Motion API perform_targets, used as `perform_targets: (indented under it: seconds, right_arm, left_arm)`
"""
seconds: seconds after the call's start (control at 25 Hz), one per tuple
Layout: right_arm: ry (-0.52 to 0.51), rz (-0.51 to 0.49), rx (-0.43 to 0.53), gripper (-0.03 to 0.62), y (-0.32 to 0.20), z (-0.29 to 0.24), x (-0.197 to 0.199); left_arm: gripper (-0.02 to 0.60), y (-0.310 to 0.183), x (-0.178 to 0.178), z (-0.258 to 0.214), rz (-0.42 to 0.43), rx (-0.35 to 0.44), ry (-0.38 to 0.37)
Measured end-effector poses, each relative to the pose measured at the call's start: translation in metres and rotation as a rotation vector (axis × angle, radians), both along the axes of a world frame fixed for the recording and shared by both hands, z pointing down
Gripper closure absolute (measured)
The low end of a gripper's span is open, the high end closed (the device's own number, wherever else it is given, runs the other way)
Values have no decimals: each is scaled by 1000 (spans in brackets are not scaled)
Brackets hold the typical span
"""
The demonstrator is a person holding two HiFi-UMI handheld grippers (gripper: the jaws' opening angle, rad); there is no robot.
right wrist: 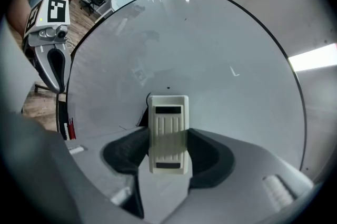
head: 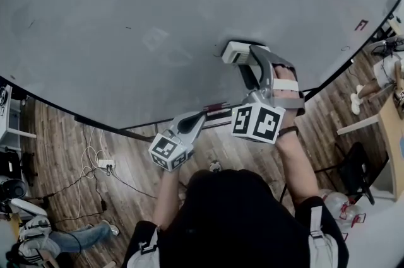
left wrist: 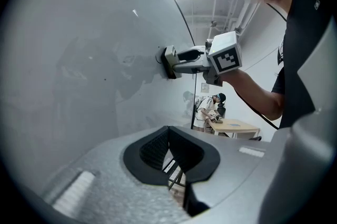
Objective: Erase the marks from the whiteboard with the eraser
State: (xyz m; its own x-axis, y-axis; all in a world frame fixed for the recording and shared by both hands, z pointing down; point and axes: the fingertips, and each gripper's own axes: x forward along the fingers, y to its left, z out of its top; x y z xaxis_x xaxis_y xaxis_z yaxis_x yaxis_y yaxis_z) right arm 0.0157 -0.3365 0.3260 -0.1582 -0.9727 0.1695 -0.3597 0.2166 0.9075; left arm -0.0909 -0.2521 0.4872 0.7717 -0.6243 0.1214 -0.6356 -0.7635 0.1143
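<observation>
The right gripper (right wrist: pixel 168 137) is clamped on the eraser (right wrist: pixel 168 112), which is probably light and stiff; its long sides give a good hold. The left gripper (left wrist: pixel 169 134) has its jaws together, empty.

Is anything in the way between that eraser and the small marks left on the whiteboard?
Nothing visible. The eraser, in the right gripper, rests against the whiteboard; only bare board separates it from the dot just above.
</observation>
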Motion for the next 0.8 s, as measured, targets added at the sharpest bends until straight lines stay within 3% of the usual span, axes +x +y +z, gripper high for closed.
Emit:
perform_targets:
  seconds: [0.24,0.64,0.8]
  right_arm:
    - [13,-64,33,365,5,-4,-51]
    - [17,-146,66,366,17,-9,-91]
    - [12,-164,74,366,16,-7,-90]
  left_arm:
    - [571,0,-24,7,-24,-5,4]
    - [571,-2,-46,2,-67,4,-9]
    - [571,-6,-44,1,-63,7,-14]
